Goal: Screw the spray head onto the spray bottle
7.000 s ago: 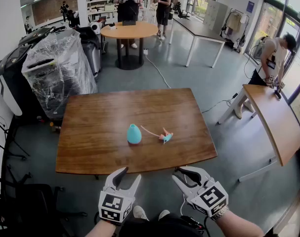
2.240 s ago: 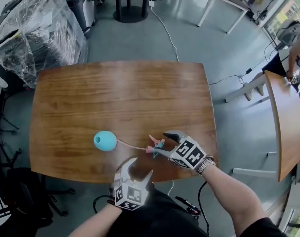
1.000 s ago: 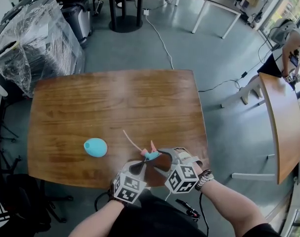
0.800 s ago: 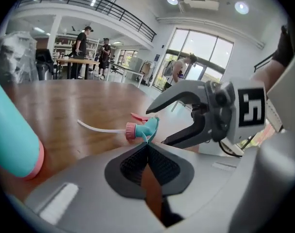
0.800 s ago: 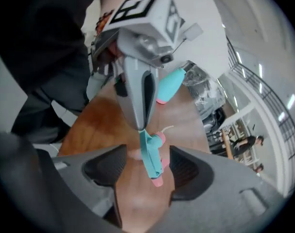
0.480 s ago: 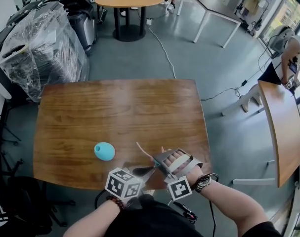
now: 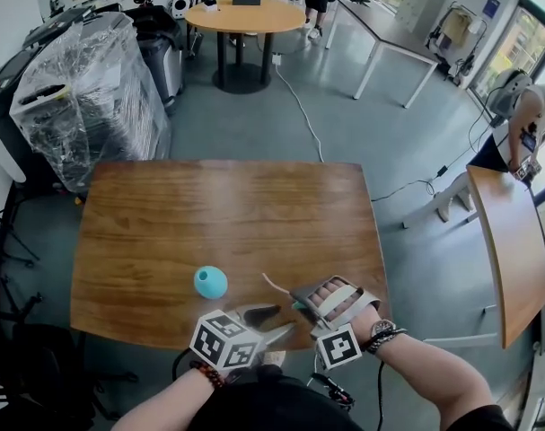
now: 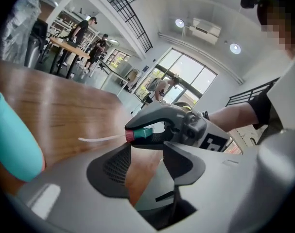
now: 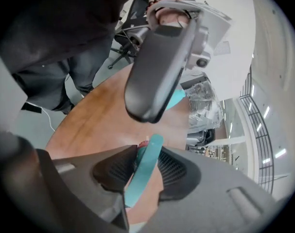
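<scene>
The spray head (image 9: 140, 178) is pinched between the closing jaws of the right gripper (image 7: 299, 302), over the near edge of the wooden table (image 7: 209, 214). The left gripper (image 8: 146, 152) is being opened, with nothing between its jaws. The teal spray bottle (image 7: 210, 281) is stood on the table just to their left.

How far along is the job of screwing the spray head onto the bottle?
Done: the spray head is up off the table. In hand: the right gripper is closing its jaws on it, while the left gripper is opening its jaws with nothing between them. Left: the teal spray bottle stands apart on the table without a head, so fitting and screwing remain.
</scene>
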The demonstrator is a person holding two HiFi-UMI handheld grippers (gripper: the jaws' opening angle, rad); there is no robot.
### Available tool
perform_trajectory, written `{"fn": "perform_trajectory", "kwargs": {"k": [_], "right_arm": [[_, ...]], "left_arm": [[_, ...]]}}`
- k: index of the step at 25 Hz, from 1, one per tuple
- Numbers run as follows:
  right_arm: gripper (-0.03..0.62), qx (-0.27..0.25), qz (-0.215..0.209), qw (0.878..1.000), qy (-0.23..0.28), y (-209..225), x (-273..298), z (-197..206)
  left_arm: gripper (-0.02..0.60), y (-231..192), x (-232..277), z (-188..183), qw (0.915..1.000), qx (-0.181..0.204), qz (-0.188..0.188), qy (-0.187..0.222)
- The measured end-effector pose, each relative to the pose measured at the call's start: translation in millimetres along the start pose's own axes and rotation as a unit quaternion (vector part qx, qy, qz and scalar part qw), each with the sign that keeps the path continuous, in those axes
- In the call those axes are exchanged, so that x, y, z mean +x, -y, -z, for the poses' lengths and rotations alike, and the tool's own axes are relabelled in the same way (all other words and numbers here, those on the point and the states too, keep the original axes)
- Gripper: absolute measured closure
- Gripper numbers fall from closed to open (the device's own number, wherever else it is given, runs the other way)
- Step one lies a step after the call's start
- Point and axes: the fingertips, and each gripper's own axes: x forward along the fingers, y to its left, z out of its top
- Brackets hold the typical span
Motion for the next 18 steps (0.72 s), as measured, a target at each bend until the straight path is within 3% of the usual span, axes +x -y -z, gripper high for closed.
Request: {"fn": "perform_trajectory", "kwargs": {"k": [2,5,9,11,13,18], "right_arm": [[0.474,0.035,-0.019,0.999,-0.008,5,-4,5],[0.474,0.142,-0.054,0.988,0.007,20,-9,5],[0.474,0.290,-0.097,0.952,0.036,53,-25,-1],[0.474,0.335,-0.109,0.935,0.048,70,-34,-5],[0.474,0.361,-0.117,0.924,0.054,87,-43,-10],[0.474,0.376,-0.138,0.914,0.060,121,-59,-32]], "left_arm": [[0.350,0,-19,6,0.9988,0.045,-0.013,-0.008],[0.353,-24,-57,23,0.9895,0.118,-0.080,-0.025],[0.353,-93,-105,44,0.9643,0.154,-0.213,-0.033],[0.275,-126,-116,54,0.9529,0.151,-0.260,-0.039],[0.177,-152,-118,58,0.9444,0.152,-0.288,-0.043],[0.089,-183,-99,47,0.9361,0.188,-0.295,-0.034]]}}
